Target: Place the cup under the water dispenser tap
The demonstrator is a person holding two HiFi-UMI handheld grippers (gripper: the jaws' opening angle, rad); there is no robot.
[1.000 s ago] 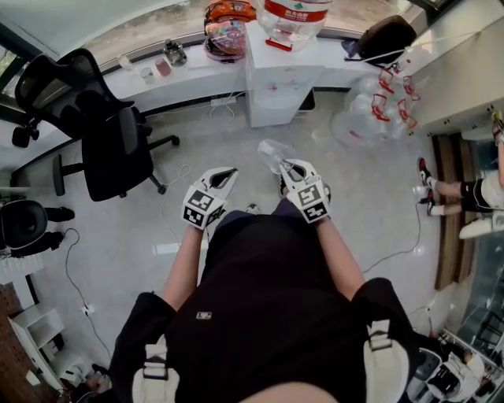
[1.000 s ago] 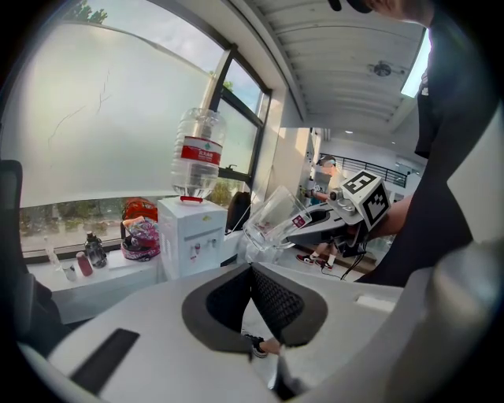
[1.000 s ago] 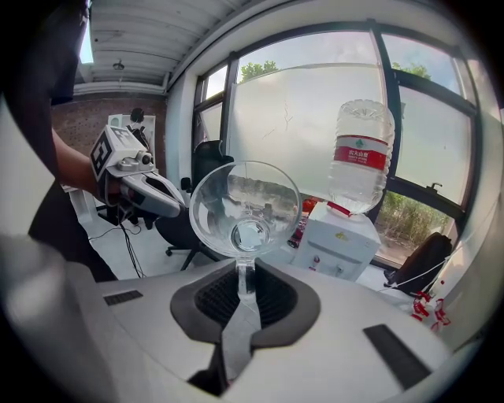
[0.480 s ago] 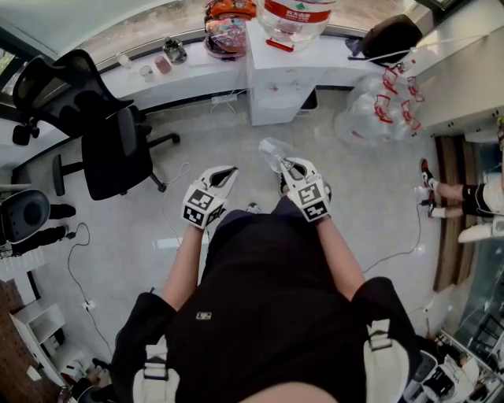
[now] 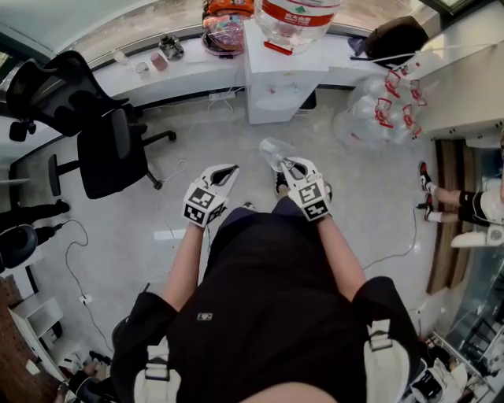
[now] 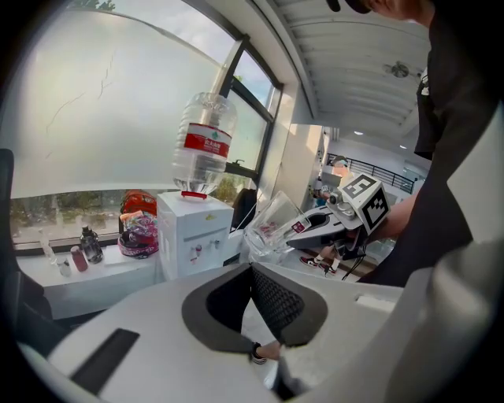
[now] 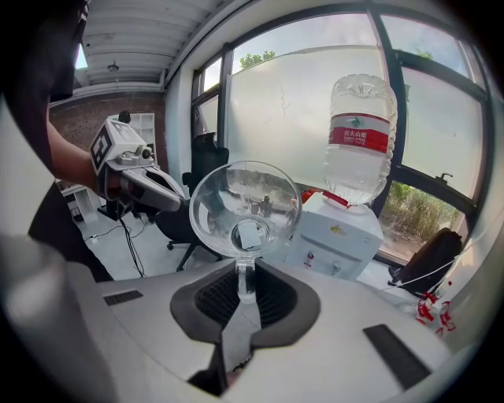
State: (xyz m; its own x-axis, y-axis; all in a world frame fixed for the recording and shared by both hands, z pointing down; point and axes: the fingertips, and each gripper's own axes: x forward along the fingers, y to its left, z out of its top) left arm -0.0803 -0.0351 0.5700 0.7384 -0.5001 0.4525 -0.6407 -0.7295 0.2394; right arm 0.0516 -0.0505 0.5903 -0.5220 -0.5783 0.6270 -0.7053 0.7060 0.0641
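My right gripper is shut on a clear glass cup, which juts forward and to the left of the fingertips over the floor. In the right gripper view the cup faces me mouth-on, its wall pinched between the pads of the gripper. The white water dispenser with an upturned bottle stands ahead against the window counter, well beyond the cup. Its taps show on its front. My left gripper is shut and empty, left of the cup.
A black office chair stands at the left. The window counter carries small bottles and snack bags. Empty water bottles lie right of the dispenser. Another person's legs are at the far right. Cables trail over the floor.
The room has slid slightly in the head view as the person steps toward the dispenser. Both grippers keep their pose, and the cup stays held.
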